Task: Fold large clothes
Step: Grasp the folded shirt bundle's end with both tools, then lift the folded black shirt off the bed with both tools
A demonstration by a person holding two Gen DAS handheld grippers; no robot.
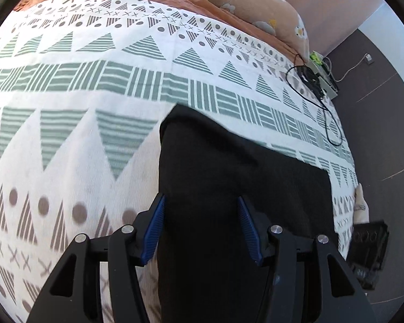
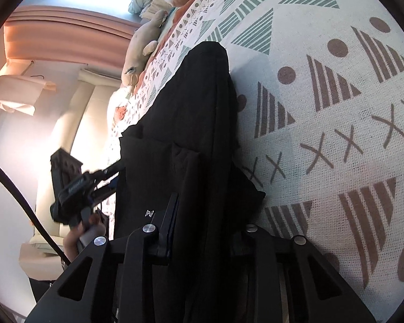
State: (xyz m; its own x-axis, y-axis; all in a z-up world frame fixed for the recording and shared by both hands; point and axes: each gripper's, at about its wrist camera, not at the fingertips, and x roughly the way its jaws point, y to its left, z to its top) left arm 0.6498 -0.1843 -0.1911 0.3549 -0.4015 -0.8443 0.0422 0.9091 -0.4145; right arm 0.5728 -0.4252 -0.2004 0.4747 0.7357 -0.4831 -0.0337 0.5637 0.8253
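The left claw [image 1: 200, 202] has its two blue fingers [image 1: 155, 228] wide apart. Black cloth runs between them, but the fingers do not squeeze it. This cloth is the black garment [image 1: 229, 175]. It lies on the bed and reaches up from the claw toward the middle of the blanket [image 1: 94, 80].

The right claw [image 2: 207, 210] has the same black garment [image 2: 188, 121] bunched between its fingers. The left finger [image 2: 171, 215] shows, pressed against the cloth. The other finger is hidden by the folds. So I cannot tell for sure if this claw is squeezed tight on the cloth or not.

In the right wrist view the garment looks like a long dark heap that gets thin at its far end. It lies on the blanket [image 2: 336, 107], near the edge of the bed.

The blanket is white with green triangles, brown dots, stripes and little crosses. Past it, at the head of the bed, lies an orange pillow [image 1: 264, 8] with flowers on it. A soft toy [image 2: 142, 51] lies near the pillow end too. A black cable [image 1: 328, 113] loops over the right edge of the blanket. Beside the bed is a dark floor [image 1: 377, 107].

In the right wrist view the left claw [image 2: 72, 188] shows from the side, held by a hand [image 2: 78, 234].
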